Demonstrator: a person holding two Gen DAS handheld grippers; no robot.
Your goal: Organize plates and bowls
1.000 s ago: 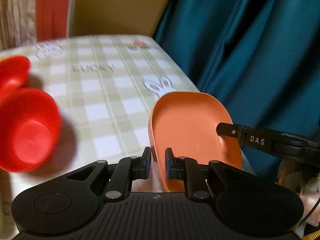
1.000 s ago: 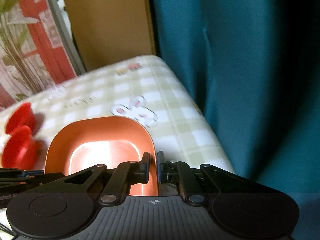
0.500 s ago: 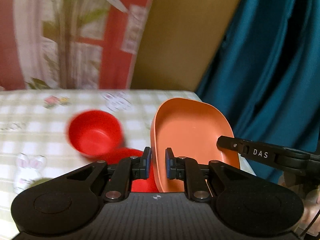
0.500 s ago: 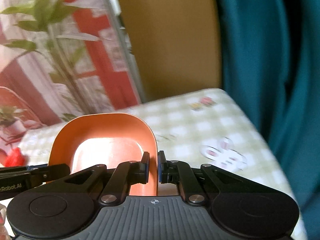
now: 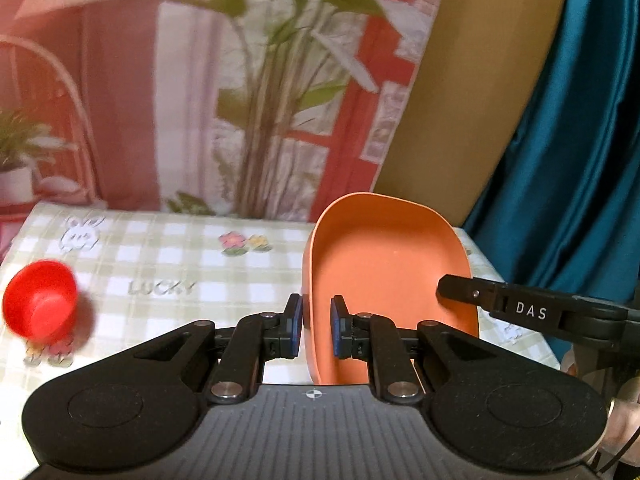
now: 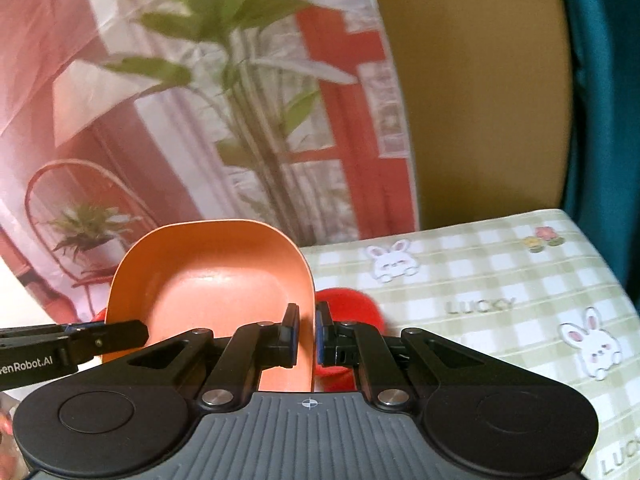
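In the left wrist view, a small red bowl (image 5: 39,305) sits at the far left of the checked surface (image 5: 168,264), well apart from everything else and blurred. To its right, the left hand-held gripper (image 5: 316,332) is clamped on the left wall of an orange dish (image 5: 390,276), with one pad outside the wall and one inside. The dish is tilted, its open side facing right and its far end rising above the surface. Further right, a finger of the right hand-held gripper (image 5: 520,310) reaches in from the edge and meets the dish's right rim.

In the right wrist view, a finger of the left hand-held gripper (image 6: 72,344) enters from the left edge and meets the dish's left rim. The orange dish (image 6: 212,280) fills the middle left, held up off the surface. The right hand-held gripper (image 6: 306,334) is clamped on its right wall, one pad on each side. Just right of the dish, partly hidden behind it and the fingers, lies a red bowl (image 6: 356,304) on the checked surface (image 6: 500,280)
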